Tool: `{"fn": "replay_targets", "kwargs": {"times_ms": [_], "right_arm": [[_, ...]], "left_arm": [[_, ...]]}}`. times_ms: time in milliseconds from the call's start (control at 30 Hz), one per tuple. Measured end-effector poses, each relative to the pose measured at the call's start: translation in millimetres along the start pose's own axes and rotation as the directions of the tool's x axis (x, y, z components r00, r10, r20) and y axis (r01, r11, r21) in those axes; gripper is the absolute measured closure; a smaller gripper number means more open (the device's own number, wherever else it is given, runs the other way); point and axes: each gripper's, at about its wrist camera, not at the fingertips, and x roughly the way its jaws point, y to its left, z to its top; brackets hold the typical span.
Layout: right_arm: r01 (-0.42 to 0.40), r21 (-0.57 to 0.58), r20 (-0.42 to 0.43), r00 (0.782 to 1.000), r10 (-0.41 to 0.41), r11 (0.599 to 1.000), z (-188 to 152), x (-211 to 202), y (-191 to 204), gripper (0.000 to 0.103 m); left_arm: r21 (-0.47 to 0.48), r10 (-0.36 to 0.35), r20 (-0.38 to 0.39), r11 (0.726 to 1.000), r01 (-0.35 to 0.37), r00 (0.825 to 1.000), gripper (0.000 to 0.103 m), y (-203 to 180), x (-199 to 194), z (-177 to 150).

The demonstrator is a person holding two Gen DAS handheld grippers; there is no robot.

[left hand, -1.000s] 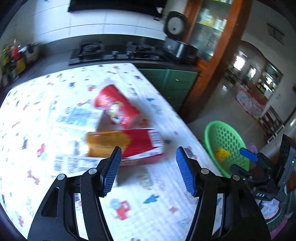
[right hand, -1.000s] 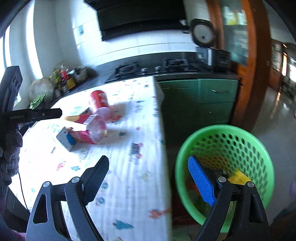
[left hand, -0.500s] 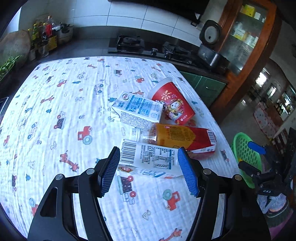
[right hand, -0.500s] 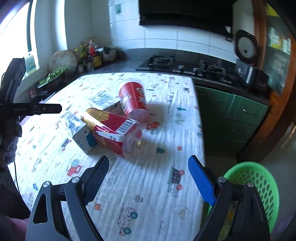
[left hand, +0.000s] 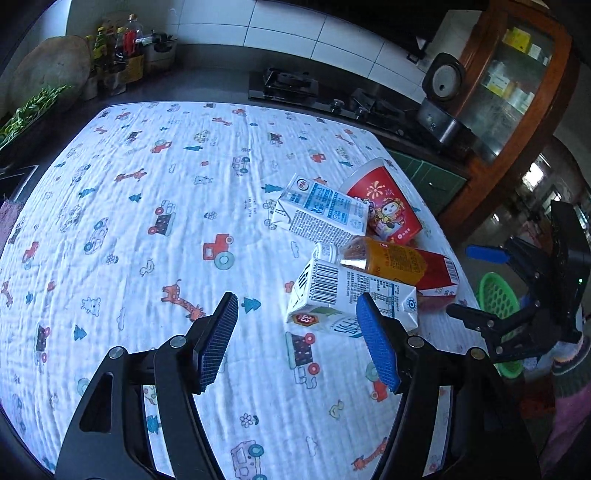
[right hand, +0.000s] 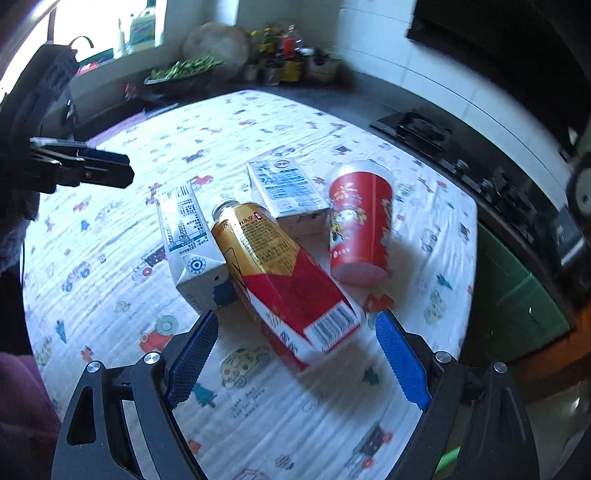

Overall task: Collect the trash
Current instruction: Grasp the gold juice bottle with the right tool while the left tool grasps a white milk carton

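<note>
Left gripper point(left hand: 295, 332) hangs over the cartoon tablecloth point(left hand: 147, 221), jaws apart with nothing in them. Just right of it, the trash pile: barcode carton point(left hand: 347, 299), orange bottle point(left hand: 384, 258), blue carton point(left hand: 321, 214), red cup point(left hand: 384, 206). Right gripper point(right hand: 295, 347) is wide open over what's probably a red box point(right hand: 295, 295); green basket point(left hand: 496, 299) sits past the table edge

I see the bottle point(right hand: 255, 243) lying across the long carton point(right hand: 295, 295), between two milk cartons point(right hand: 188, 236), cup point(right hand: 358, 225) at right.

White-tiled wall point(left hand: 295, 33) behind a dark counter point(left hand: 207, 85) — wooden glass-fronted cabinet point(left hand: 517, 74) at right.
</note>
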Motion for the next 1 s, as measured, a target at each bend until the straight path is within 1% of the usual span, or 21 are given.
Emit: {"fn": "replay_targets", "kwargs": {"times_ms": [200,333,400,533,633,700,833,1000], "right_arm": [[-0.045,-0.129,-0.078,0.996,0.035,0.991,21.2,29.5,7.1,0.019],[-0.068,-0.205,-0.136,0.990,0.041,0.976,29.8,49.0,11.1,0.020],[-0.091,-0.242,-0.158,0.986,0.053,0.966,32.9,57.3,14.2,0.023],[-0.121,-0.293,-0.203,0.977,0.062,0.948,36.5,72.9,19.0,0.024],[-0.139,-0.326,-0.237,0.970,0.062,0.935,37.7,83.9,21.6,0.027],[-0.156,-0.339,-0.253,0.965,0.070,0.928,38.5,89.8,23.2,0.028],[-0.173,-0.328,-0.255,0.963,0.089,0.929,40.9,98.2,24.9,0.031],[-0.184,-0.265,-0.260,0.959,0.114,0.946,37.8,94.6,23.6,0.032]], "left_arm": [[-0.002,0.014,-0.014,1.000,-0.014,1.000,0.036,10.5,1.2,-3.5],[-0.018,0.017,-0.020,1.000,-0.017,1.000,0.036,17.7,1.7,-6.2],[-0.025,0.018,-0.024,1.000,-0.018,1.000,0.036,20.6,2.2,-7.2],[-0.032,0.021,-0.033,0.999,-0.022,0.999,0.035,25.1,4.4,-8.2],[-0.039,0.023,-0.041,0.999,-0.025,0.999,0.035,28.7,7.3,-8.1],[-0.046,0.021,-0.049,0.999,-0.023,0.999,0.035,30.9,10.1,-9.0],[-0.052,0.017,-0.059,0.998,-0.020,0.998,0.035,31.6,13.6,-10.8],[0.005,-0.005,-0.052,1.000,0.006,0.999,0.035,23.4,12.2,-7.5]]}}
